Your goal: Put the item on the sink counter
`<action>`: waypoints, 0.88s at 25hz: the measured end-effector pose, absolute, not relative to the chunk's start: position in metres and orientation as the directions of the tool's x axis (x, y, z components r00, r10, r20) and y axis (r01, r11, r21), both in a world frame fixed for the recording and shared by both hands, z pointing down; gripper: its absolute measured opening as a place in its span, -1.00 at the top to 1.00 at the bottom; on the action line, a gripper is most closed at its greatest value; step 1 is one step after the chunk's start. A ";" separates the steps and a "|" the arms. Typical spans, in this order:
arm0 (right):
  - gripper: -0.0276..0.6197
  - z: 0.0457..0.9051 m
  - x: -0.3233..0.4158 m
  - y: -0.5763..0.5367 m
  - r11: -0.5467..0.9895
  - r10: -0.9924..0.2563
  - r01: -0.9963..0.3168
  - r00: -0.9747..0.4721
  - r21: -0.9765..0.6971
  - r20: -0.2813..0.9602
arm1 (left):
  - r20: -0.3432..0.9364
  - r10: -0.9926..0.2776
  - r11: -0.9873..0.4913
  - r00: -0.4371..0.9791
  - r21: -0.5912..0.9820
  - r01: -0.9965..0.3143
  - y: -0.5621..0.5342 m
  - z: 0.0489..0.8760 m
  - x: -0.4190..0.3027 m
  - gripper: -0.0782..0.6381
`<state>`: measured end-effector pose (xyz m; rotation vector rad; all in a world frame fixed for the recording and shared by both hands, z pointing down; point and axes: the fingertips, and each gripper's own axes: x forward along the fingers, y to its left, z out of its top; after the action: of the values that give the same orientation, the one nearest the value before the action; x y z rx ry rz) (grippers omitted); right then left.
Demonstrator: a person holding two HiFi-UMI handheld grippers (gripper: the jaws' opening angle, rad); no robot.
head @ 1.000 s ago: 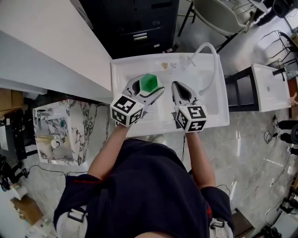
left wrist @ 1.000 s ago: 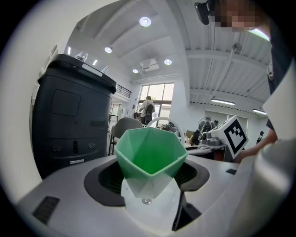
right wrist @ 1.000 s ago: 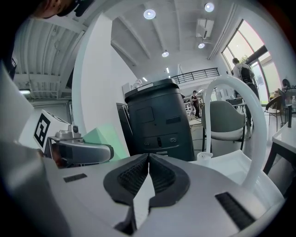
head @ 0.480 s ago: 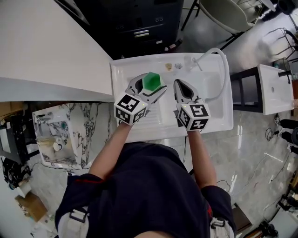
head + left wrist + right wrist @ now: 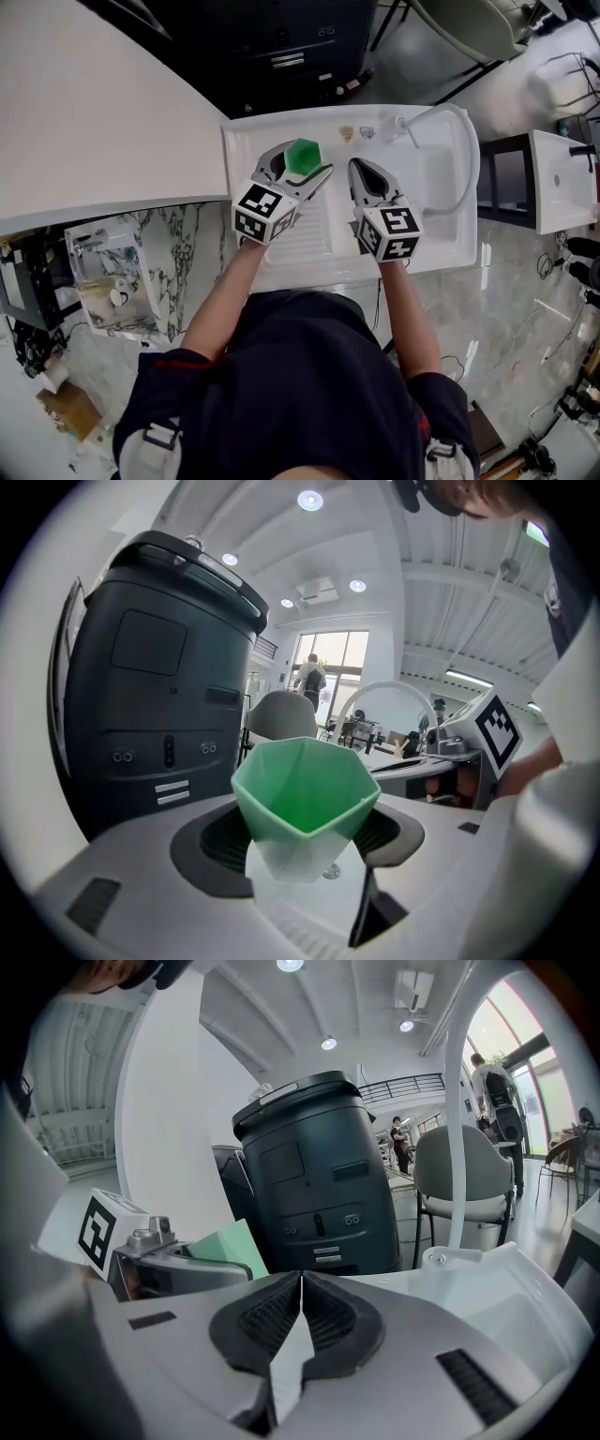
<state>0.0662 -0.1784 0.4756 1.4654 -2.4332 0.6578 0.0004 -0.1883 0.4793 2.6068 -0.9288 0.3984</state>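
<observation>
At the far left we see a marble-patterned box (image 5: 155, 272) standing on the floor, with a broad white worktop (image 5: 94, 112) above it in the head view. Just to the right lies the white sink counter (image 5: 281, 272), its ribbed drainboard (image 5: 314, 234) nearest the box.

Over the back of that drainboard we hold the left gripper (image 5: 300, 165), its jaws standing wide and clamped on the green cup (image 5: 302, 154). In the left gripper view the cup sits upright between the pads, mouth open to us (faceted walls, green above and pale at the base). We cannot tell whether its base touches the counter.

Beside it, a little apart, is the right gripper (image 5: 362, 171), its jaws pressed together with nothing between them; its own view shows the ribbed pads meeting along one line. It hangs over the middle of the counter, between the drainboard and the basin (image 5: 427, 183).

Further right a white hose (image 5: 466, 141) arches over the basin's edge. Behind the counter stands a dark cabinet (image 5: 291, 47), and well off to the right another white sink (image 5: 562, 183).
</observation>
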 end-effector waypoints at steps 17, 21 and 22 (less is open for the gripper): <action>0.81 0.517 0.052 -0.195 0.388 -0.730 -0.875 -0.484 -0.290 0.483 | 0.434 -0.554 -0.715 0.710 0.189 -0.673 -0.228 0.535 -0.020 -0.08; 0.81 0.525 0.052 -0.196 0.379 -0.721 -0.875 -0.484 -0.301 0.496 | 0.420 -0.562 -0.714 0.713 0.188 -0.674 -0.238 0.541 -0.021 -0.08; 0.81 0.527 0.052 -0.196 0.376 -0.720 -0.875 -0.483 -0.304 0.498 | 0.419 -0.565 -0.714 0.711 0.183 -0.676 -0.240 0.543 -0.022 -0.08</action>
<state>0.0517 -0.1963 0.5271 1.4076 -2.3570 0.7829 -0.0217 -0.2405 0.5427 2.5950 -0.9713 0.4821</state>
